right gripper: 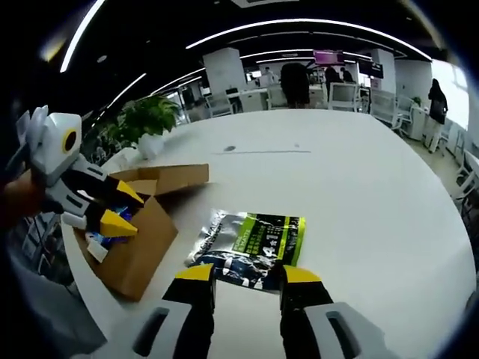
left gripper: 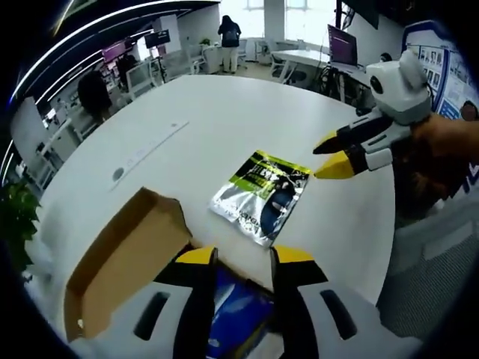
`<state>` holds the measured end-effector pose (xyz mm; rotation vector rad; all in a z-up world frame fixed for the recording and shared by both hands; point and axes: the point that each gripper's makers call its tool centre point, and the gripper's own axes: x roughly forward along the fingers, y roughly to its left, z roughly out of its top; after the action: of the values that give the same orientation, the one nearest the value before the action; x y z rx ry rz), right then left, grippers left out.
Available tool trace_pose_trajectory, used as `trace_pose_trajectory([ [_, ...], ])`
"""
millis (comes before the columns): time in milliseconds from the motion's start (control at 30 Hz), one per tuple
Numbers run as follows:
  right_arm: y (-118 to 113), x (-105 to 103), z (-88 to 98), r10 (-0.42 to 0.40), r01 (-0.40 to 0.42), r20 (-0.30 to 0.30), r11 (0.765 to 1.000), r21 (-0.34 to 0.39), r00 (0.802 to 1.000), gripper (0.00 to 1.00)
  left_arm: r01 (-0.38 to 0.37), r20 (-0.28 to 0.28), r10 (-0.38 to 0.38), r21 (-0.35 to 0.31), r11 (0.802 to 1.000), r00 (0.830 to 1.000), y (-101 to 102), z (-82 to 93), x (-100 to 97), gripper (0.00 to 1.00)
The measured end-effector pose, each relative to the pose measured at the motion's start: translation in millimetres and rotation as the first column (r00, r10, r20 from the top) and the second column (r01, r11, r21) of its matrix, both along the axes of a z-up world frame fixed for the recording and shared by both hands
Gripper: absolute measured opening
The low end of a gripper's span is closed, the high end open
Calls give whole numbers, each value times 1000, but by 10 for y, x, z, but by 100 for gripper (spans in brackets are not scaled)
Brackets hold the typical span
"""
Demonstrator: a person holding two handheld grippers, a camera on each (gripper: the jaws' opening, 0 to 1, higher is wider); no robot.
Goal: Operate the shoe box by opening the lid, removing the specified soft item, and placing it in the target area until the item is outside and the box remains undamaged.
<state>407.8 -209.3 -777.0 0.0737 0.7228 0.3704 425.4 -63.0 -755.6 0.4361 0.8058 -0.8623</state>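
Observation:
An open cardboard shoe box (left gripper: 123, 258) sits at the near edge of the white table (left gripper: 224, 112), its lid flap folded out. My left gripper (left gripper: 245, 258) is open above the box, with a blue packet (left gripper: 236, 310) inside showing between the jaws; I cannot tell whether they touch it. A silver, green and black foil pouch (left gripper: 262, 196) lies flat on the table beside the box. My right gripper (left gripper: 331, 155) hovers open at the pouch's far corner, holding nothing. In the right gripper view, the right gripper (right gripper: 248, 274) is just short of the pouch (right gripper: 251, 243), and the left gripper (right gripper: 123, 209) hangs over the box (right gripper: 142, 235).
A long white strip (left gripper: 150, 146) lies on the table further out. A potted plant (right gripper: 146, 116) stands off the table's edge near the box. Desks, chairs, monitors and several people fill the office behind. A person's hand (left gripper: 441, 149) holds the right gripper.

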Motion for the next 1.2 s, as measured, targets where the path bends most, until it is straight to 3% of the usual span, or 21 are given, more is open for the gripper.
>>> trace_pose_trajectory([
  [267,187,-37,103,46,-46,14,999,4,999,36,-51,13,52,-48,998,999,176,122,-15,31],
  [667,433,-28,206,96,-97,37,995,31,995,40,-163,3,164,-87,983,986,728,160,-71,39],
  [800,547,-31,244,121,-123,42,991,44,992,41,-205,4,206,-96,974,979,929,180,-80,44],
  [1200,858,-56,418,184,-189,66,979,77,981,42,-313,0,315,-98,945,949,1470,157,-177,45],
])
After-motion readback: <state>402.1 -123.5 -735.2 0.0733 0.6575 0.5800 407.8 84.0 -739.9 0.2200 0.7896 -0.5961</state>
